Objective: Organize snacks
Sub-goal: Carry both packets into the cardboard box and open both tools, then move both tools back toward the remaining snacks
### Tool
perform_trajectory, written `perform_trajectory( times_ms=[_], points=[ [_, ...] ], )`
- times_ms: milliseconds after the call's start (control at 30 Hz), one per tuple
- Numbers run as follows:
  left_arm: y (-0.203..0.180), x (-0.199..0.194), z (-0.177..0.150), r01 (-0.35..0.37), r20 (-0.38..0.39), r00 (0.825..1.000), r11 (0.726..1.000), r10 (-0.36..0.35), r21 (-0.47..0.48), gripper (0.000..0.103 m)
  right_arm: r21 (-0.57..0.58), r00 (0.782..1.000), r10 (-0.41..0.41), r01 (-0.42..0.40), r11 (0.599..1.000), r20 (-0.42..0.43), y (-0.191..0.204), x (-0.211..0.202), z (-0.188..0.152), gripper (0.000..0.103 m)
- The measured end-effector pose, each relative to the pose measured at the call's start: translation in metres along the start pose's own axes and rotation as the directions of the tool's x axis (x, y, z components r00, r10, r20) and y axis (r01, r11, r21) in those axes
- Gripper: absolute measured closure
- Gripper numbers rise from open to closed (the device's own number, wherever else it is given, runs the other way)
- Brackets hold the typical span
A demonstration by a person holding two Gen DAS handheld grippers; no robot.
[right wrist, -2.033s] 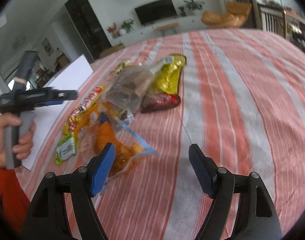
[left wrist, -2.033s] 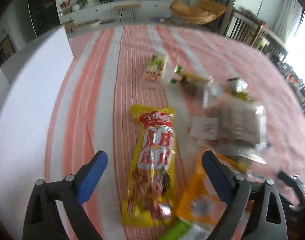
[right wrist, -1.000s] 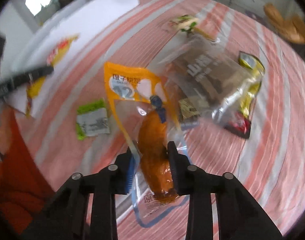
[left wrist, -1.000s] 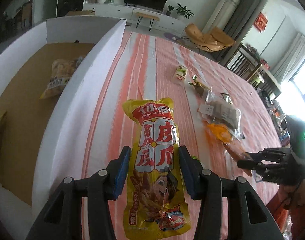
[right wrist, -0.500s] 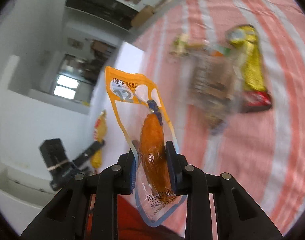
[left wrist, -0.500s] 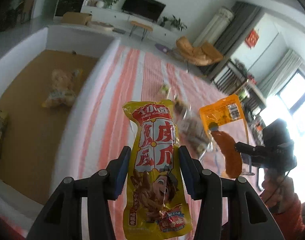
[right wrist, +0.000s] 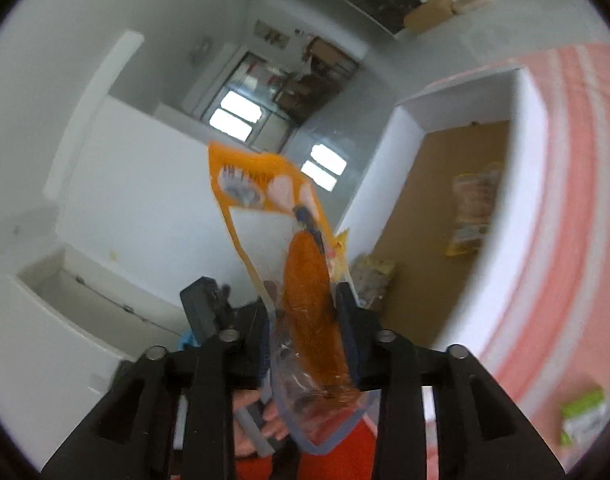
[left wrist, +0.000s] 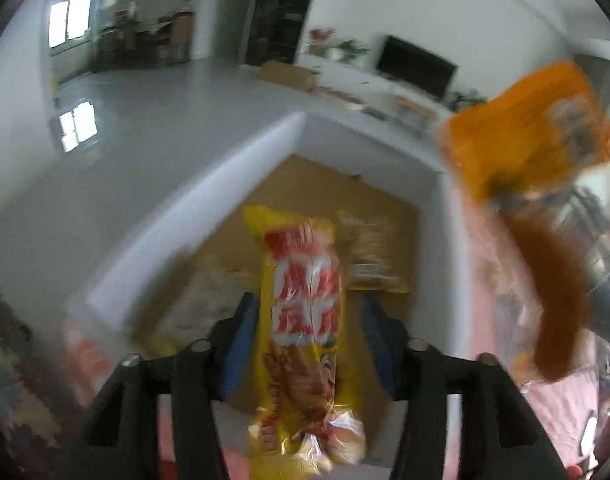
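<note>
Striped bed (right wrist: 565, 208), green packet (right wrist: 583, 414)

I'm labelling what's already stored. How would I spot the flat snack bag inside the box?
Find the white-walled, brown-floored box beside the pink-striped cloth. The flat bag lies by its cloth-side wall, pale with a yellow end; the other bag sits crumpled nearer.
</note>
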State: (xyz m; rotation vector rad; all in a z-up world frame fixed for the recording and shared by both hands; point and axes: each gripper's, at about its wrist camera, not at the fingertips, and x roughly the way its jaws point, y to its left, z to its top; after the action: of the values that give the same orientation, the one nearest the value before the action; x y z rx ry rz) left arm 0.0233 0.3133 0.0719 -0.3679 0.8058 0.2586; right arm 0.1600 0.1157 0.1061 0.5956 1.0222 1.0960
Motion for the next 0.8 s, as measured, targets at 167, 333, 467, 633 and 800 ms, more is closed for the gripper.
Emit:
perform_trajectory(
  times_ms=[167,333,467,633,800],
  points=[
    [0.014,-0.002,-0.011,-0.018,0.038,0.999,0.999,0.019,-0.033,0.016,0.007,0.998,-0.061,0.061,0.998,0.023,-0.007,0.023,-0.007,0.027],
    [-0.025,-0.011,-0.027,0.109,0.047,0.993,0.994,-0.11,0.016,0.016,-0.128,0.959,-0.264,0.276,0.952,0.107,-0.032,-0.027,-0.035,0.027],
    [-0.103,-0.018,-0.055,0.246,-0.001,0.969,0.957,-0.248,0.153,0.011,-0.242,0.809,-0.553,0.587,0.772,0.2,-0.066,-0.081,-0.086,0.027],
    [-0.192,-0.01,-0.11,0.386,-0.118,0.922,0.883,-0.368,0.267,0.01,-0.109,0.526,-0.82,0.85,0.515,0.226,-0.15,-0.166,-0.146,0.028],
    [-0.244,0.018,-0.163,0.365,-0.222,0.927,0.865,-0.303,0.345,0.01,0.036,0.367,-0.907,0.923,0.382,0.208,-0.198,-0.249,-0.187,0.028]
  ],
)
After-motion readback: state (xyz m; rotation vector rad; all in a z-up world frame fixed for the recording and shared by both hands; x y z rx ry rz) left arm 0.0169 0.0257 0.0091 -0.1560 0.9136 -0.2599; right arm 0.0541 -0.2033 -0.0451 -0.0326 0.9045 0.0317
